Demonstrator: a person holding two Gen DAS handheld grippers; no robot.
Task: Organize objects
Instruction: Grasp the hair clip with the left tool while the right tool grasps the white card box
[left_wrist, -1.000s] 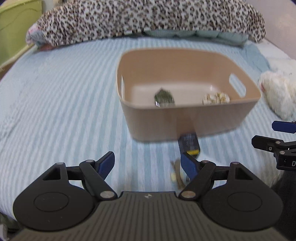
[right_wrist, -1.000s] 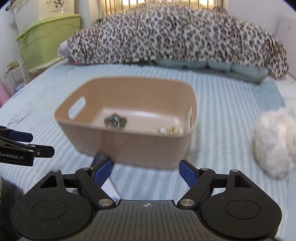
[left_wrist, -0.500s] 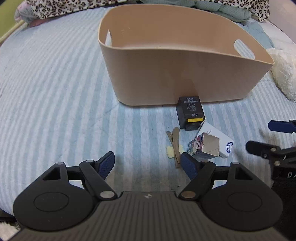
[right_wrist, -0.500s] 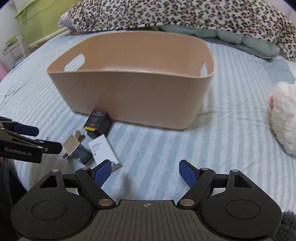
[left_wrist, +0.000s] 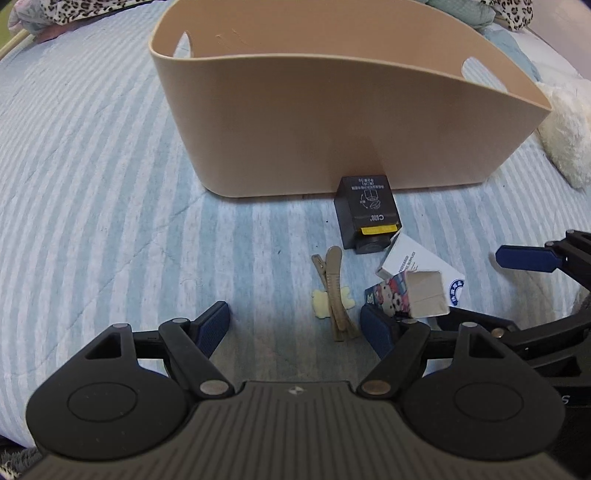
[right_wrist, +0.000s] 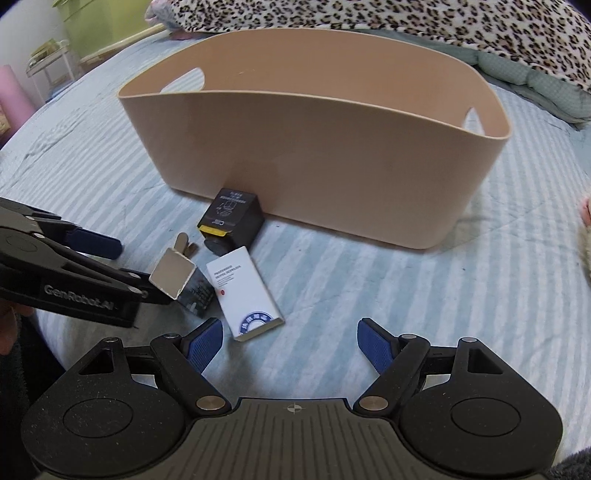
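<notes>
A tan plastic basket (left_wrist: 332, 122) stands on the striped bed; it also shows in the right wrist view (right_wrist: 314, 147). In front of it lie a black box (left_wrist: 367, 216), a white box (left_wrist: 417, 264), a small cartoon-printed carton (left_wrist: 406, 297), and a tan hair clip (left_wrist: 334, 291) on a yellow scrap. My left gripper (left_wrist: 295, 328) is open and empty, low over the bed just before the clip. My right gripper (right_wrist: 290, 345) is open and empty, next to the white box (right_wrist: 243, 291) and the carton (right_wrist: 184, 284).
A leopard-print pillow (right_wrist: 369, 18) lies behind the basket. A white fluffy toy (left_wrist: 565, 129) sits right of the basket. A green storage bin (right_wrist: 96, 22) stands off the bed at far left. Striped bedding (left_wrist: 92, 184) stretches left of the basket.
Both grippers have dropped and tilted down toward the small objects in front of the basket. The basket's inside has gone out of sight. Both stay open.
</notes>
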